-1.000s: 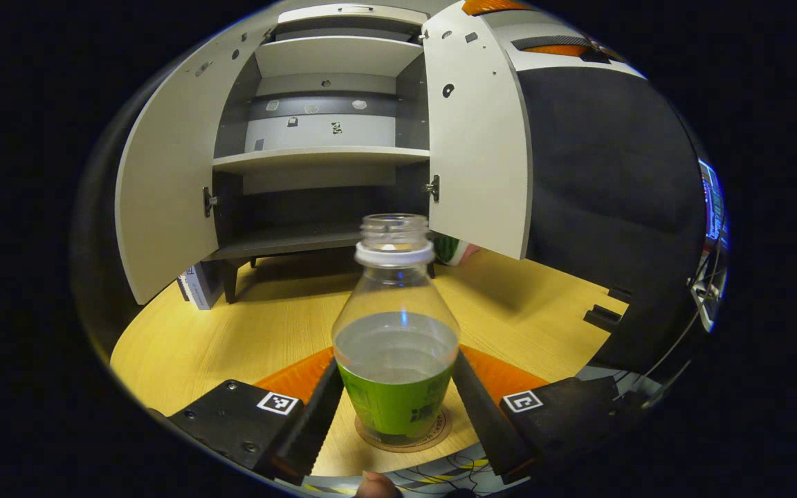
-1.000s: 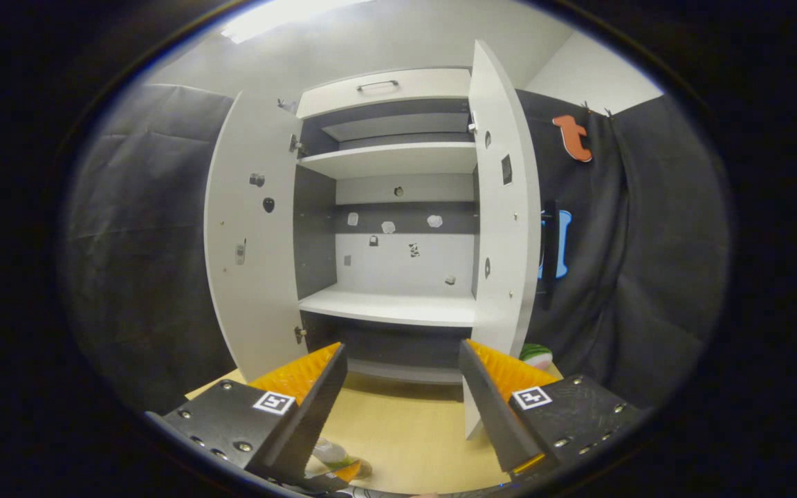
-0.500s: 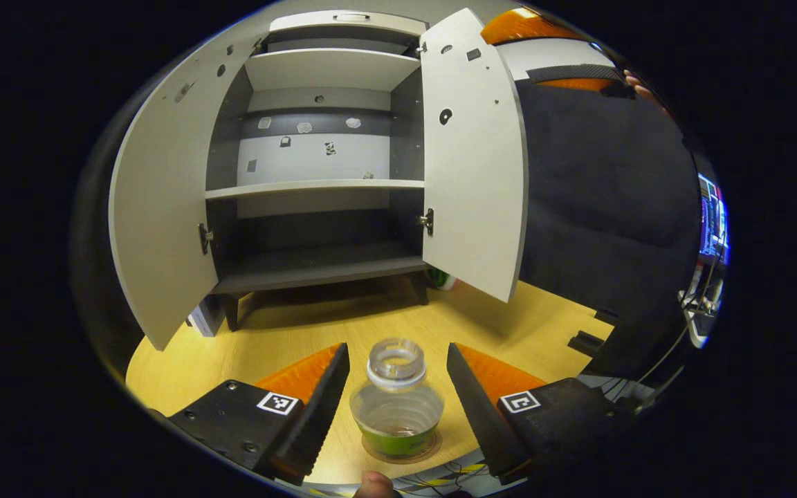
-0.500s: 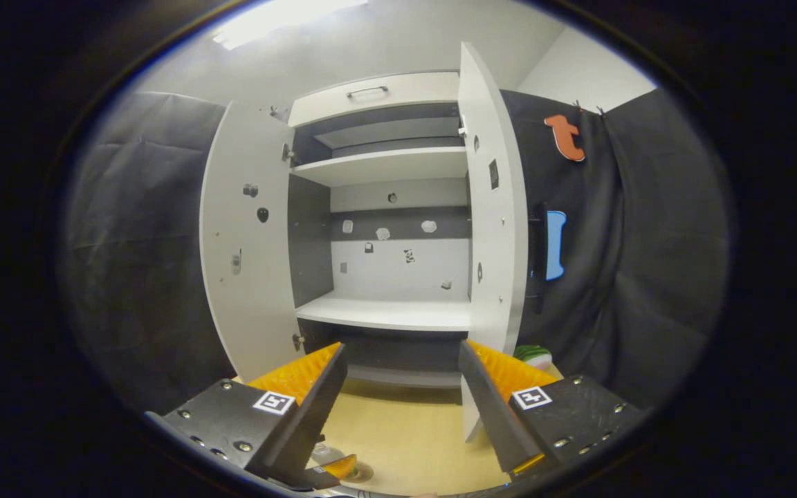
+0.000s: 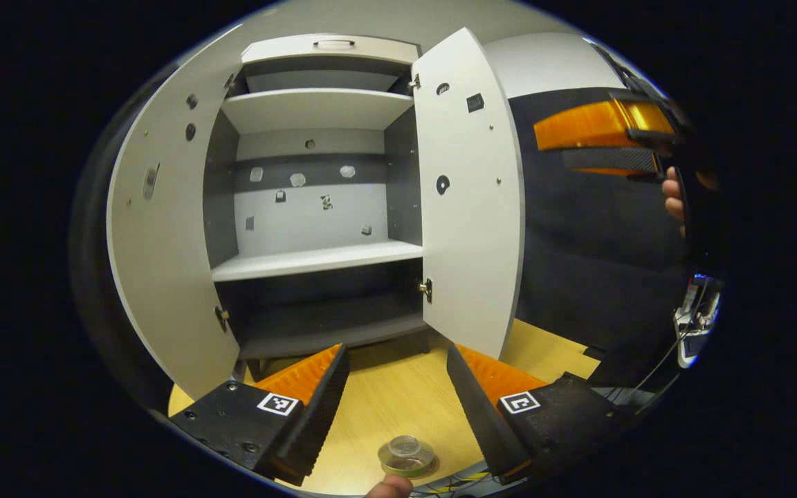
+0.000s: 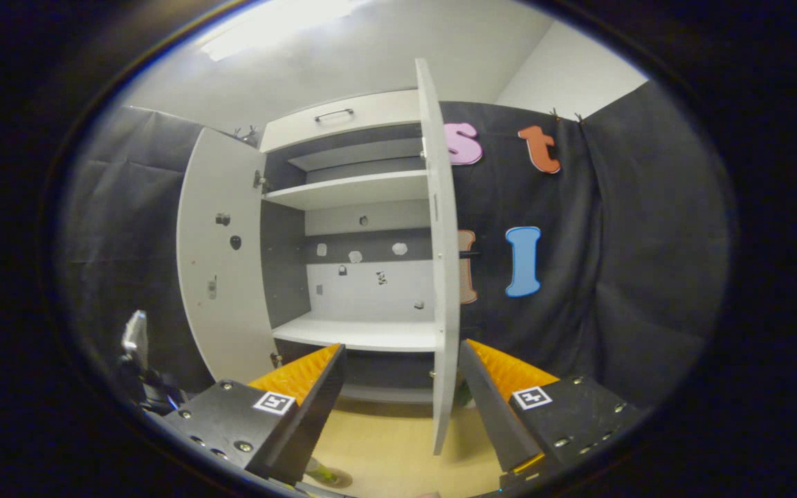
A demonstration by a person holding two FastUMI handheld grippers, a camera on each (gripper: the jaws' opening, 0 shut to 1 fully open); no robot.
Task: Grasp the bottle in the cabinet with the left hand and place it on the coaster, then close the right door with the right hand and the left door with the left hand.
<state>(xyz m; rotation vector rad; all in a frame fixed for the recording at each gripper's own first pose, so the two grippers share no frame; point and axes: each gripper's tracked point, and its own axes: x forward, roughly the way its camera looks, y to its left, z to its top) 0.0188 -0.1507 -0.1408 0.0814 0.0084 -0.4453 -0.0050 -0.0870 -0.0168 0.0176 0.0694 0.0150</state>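
Closing the right door [image 6: 441,290] comes next; we hold both hand-held grippers [image 5: 397,401] [image 6: 402,408] spread, bottle [image 5: 407,455] on the bench at six o'clock; a wide swing could topple it.

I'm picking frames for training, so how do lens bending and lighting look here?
Left gripper view: the cabinet doors bow strongly outward, light is even. Right gripper view: a ceiling light glares at top, the right door is seen edge-on, nearly straight.
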